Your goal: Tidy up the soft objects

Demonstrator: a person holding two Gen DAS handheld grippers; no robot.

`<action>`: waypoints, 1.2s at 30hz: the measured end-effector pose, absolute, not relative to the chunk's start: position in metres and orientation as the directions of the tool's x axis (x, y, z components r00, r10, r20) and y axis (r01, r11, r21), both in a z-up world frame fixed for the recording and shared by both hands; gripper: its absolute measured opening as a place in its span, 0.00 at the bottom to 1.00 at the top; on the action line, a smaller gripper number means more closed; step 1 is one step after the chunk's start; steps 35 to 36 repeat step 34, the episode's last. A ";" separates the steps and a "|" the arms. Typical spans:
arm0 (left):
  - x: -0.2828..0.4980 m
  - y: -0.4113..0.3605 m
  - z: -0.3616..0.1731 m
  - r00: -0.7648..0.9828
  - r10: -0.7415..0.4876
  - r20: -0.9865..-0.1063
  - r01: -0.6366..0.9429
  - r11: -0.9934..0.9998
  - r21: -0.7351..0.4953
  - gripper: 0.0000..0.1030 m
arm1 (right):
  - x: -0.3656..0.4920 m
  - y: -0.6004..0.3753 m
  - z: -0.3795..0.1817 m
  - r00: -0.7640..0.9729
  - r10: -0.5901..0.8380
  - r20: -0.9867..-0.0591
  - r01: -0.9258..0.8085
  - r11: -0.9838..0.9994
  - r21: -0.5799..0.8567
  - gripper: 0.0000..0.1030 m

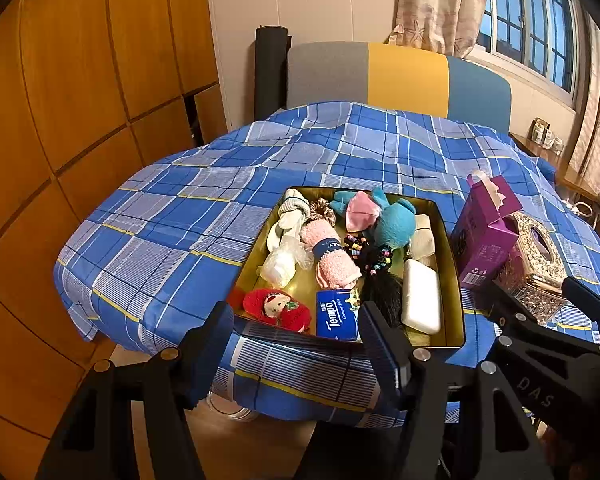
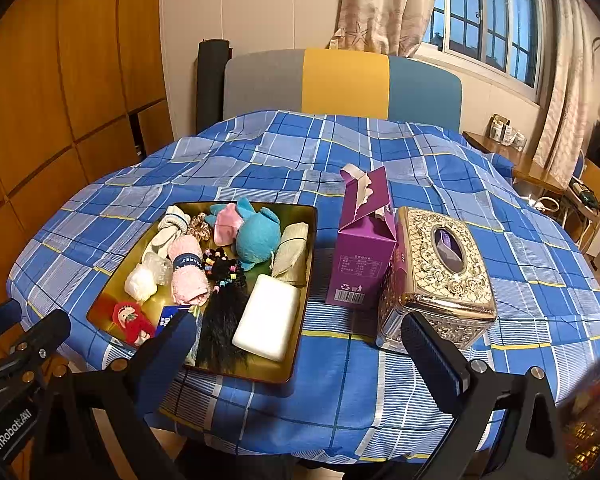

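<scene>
A gold tray (image 1: pixel 456 280) (image 2: pixel 306 280) on the blue plaid table holds soft items: a blue plush toy (image 1: pixel 394 222) (image 2: pixel 258 238), a pink rolled towel (image 1: pixel 332 256) (image 2: pixel 188 270), white socks (image 1: pixel 290 216) (image 2: pixel 168 228), a red doll (image 1: pixel 276 306) (image 2: pixel 134 322), a Tempo tissue pack (image 1: pixel 336 314), a white pad (image 1: pixel 422 296) (image 2: pixel 268 316), black hair ties (image 1: pixel 370 254) (image 2: pixel 224 266). My left gripper (image 1: pixel 296 344) is open and empty at the tray's near edge. My right gripper (image 2: pixel 300 356) is open and empty, before the tray and an ornate gold tissue box (image 2: pixel 440 276) (image 1: pixel 538 264).
A purple carton (image 1: pixel 484 228) (image 2: pixel 362 240) stands between the tray and the tissue box. A chair back (image 1: pixel 400 78) (image 2: pixel 340 84) is behind the table. Wooden cabinets stand on the left, a window and curtains on the right.
</scene>
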State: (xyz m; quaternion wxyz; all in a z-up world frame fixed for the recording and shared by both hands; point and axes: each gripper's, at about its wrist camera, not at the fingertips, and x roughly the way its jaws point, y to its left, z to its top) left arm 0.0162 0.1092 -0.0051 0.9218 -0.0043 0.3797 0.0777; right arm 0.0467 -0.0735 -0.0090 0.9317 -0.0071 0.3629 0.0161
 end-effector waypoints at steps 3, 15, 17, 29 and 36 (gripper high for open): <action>0.017 0.110 -0.006 0.699 0.143 -0.701 -0.149 0.987 0.053 0.64 | 0.047 -0.073 -0.009 0.731 0.025 -0.682 -0.035 0.999 -0.001 1.00; 0.018 0.108 -0.007 0.694 0.142 -0.706 -0.145 0.988 0.057 0.64 | 0.047 -0.074 -0.010 0.729 0.024 -0.684 -0.034 0.999 -0.001 1.00; 0.018 0.108 -0.008 0.693 0.143 -0.707 -0.147 0.988 0.056 0.64 | 0.048 -0.074 -0.010 0.730 0.023 -0.683 -0.033 0.999 -0.001 1.00; 0.020 0.108 -0.012 0.692 0.161 -0.704 -0.158 0.985 0.070 0.64 | 0.049 -0.075 -0.012 0.724 0.024 -0.690 -0.031 1.000 0.003 1.00; 0.020 0.108 -0.012 0.694 0.161 -0.702 -0.157 0.985 0.071 0.63 | 0.050 -0.076 -0.013 0.719 0.023 -0.695 -0.026 1.000 0.006 1.00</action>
